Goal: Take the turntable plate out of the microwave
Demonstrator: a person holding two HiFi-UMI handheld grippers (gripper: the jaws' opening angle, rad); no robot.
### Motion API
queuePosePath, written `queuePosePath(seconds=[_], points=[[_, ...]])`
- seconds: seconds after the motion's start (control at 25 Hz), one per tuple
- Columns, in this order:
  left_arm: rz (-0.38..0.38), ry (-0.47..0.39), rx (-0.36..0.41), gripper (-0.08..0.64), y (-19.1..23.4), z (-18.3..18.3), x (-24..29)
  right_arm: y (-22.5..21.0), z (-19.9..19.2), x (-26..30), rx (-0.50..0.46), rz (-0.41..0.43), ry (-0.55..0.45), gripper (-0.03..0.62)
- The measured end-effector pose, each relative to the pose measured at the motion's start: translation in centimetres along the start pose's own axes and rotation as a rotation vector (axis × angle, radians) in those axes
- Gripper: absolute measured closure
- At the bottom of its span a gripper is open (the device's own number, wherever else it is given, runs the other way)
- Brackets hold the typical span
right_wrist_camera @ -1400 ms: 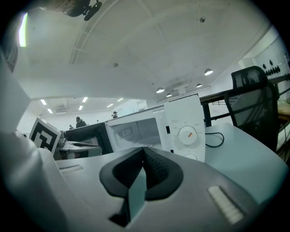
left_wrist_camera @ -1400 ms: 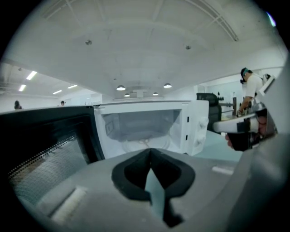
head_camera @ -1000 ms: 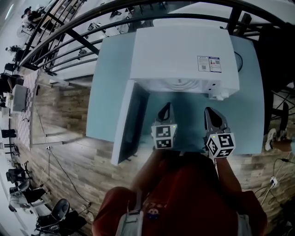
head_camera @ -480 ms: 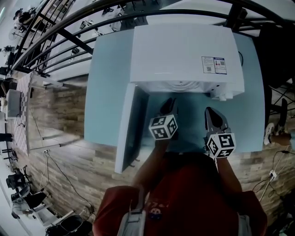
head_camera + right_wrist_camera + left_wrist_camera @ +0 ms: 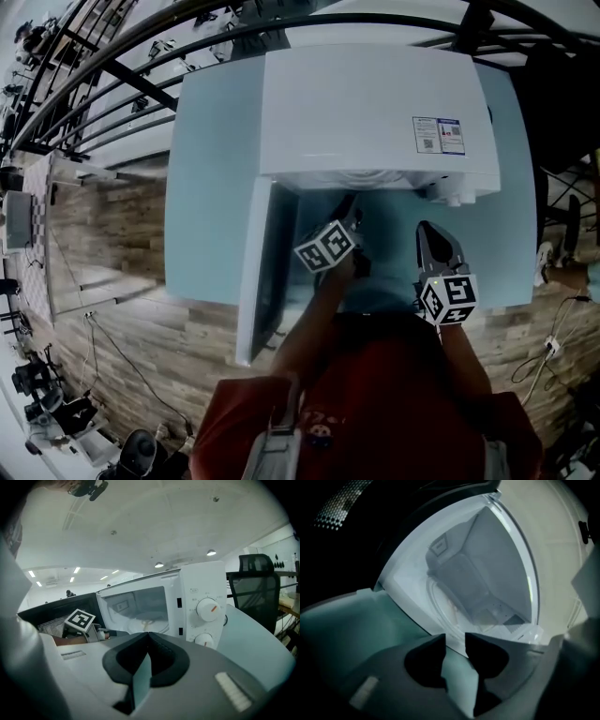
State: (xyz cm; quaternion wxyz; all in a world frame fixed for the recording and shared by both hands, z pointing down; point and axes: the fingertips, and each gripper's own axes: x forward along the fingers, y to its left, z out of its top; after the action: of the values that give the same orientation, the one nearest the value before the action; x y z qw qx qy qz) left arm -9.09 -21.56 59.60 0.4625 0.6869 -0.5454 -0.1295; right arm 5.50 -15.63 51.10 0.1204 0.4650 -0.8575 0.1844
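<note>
The white microwave (image 5: 375, 103) stands on a light blue table (image 5: 211, 187) with its door (image 5: 258, 272) swung open to the left. Inside the lit cavity lies the glass turntable plate (image 5: 440, 603), also visible in the right gripper view (image 5: 143, 616). My left gripper (image 5: 347, 211) is rolled to one side just in front of the cavity mouth. Its jaws (image 5: 455, 637) are opening and nothing is between them. My right gripper (image 5: 436, 242) hovers over the table below the control panel, and its jaws (image 5: 147, 633) are shut and empty.
Two control knobs (image 5: 207, 609) sit on the microwave's right front. The open door's dark inner face (image 5: 370, 517) stands close on the left gripper's left. A black office chair (image 5: 255, 588) stands beyond the table's right side. Wooden floor (image 5: 122, 244) lies past the table's left edge.
My left gripper has rolled over, moved forward and down toward the cavity mouth, and its jaws have parted. The right gripper has stayed nearly where it was.
</note>
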Motion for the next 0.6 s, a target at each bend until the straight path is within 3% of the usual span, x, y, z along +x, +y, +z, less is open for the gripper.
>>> queuePosePath(seconds=[0.36,0.6], points=[[-0.019,-0.038,-0.220,0.433,1.0,0.2,1.4,0.2,-0.6,0.7,-0.012,-0.014,0.026,0.592],[-0.026,-0.067,-0.306,0.459,1.1,0.3,2.1,0.2,-0.9,1.0,-0.019,-0.014,0.039,0.592]])
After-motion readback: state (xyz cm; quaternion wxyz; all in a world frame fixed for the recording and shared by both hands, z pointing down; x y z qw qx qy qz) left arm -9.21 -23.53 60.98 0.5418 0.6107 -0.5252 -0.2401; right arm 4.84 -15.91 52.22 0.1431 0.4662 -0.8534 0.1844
